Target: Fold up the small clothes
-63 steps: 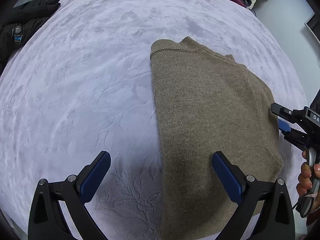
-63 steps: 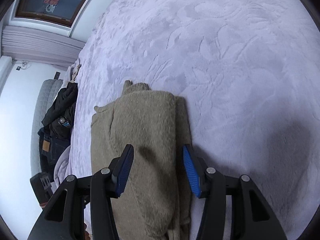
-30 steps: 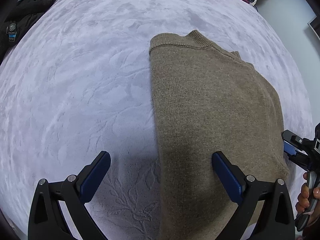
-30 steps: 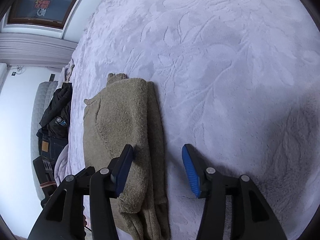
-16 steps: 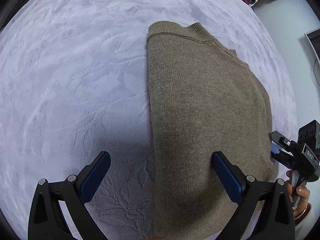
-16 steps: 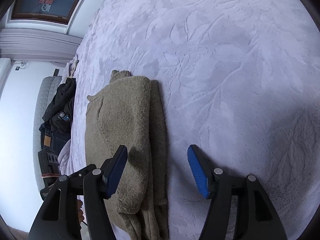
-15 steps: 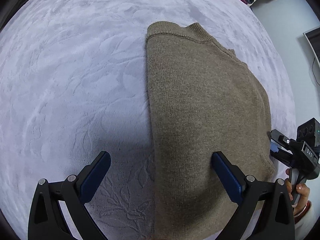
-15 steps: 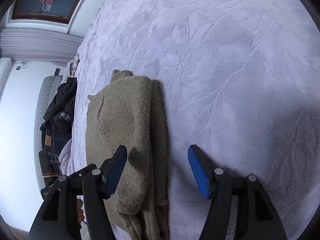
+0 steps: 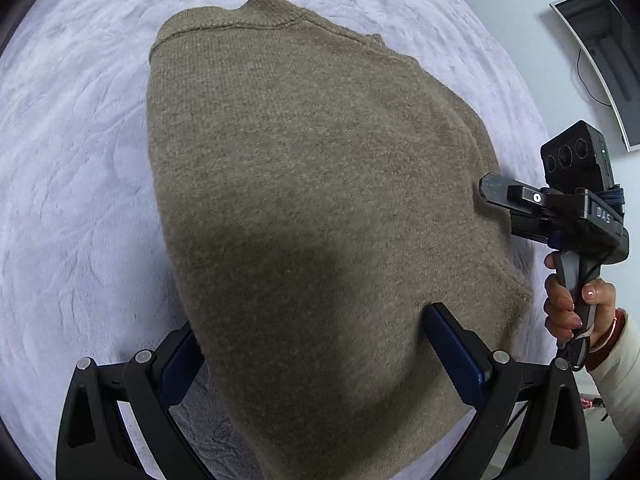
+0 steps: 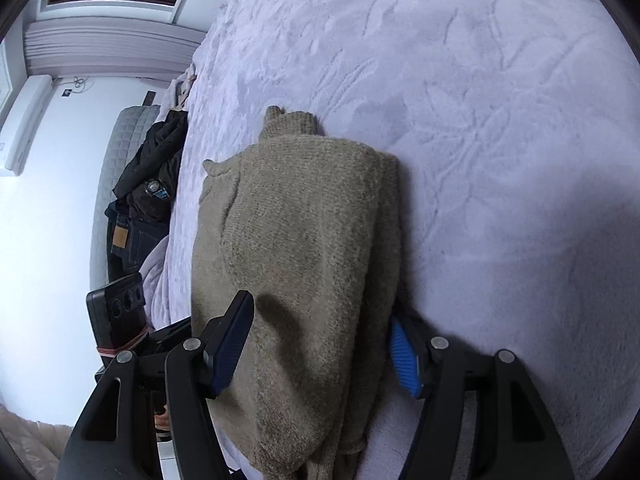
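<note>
Left wrist view puts the tan knit sweater (image 9: pixel 320 208) right under me: it lies on the lavender bedspread (image 9: pixel 72 184), already folded into a narrow panel, neckband at the far end, hem end nearest my tools. My left gripper (image 9: pixel 316 356) is spread wide, its blue pads either side of the near hem; the fabric sits between them but I cannot tell that they grip it. From the right wrist view, my right gripper (image 10: pixel 320 344) is equally wide open, straddling the same end from the other side, one pad over the knit, the other low at the stacked sleeve edge beside the bedspread.

I judge the step is taking the hem end to carry it up toward the neckband. To do it well I should get each lower pad under every layer, sleeves included, close both tools evenly, and lift level so the thick knit does not sag or slide apart.

Dark clothes (image 10: pixel 148 184) are heaped at the bed's far edge, well apart.
</note>
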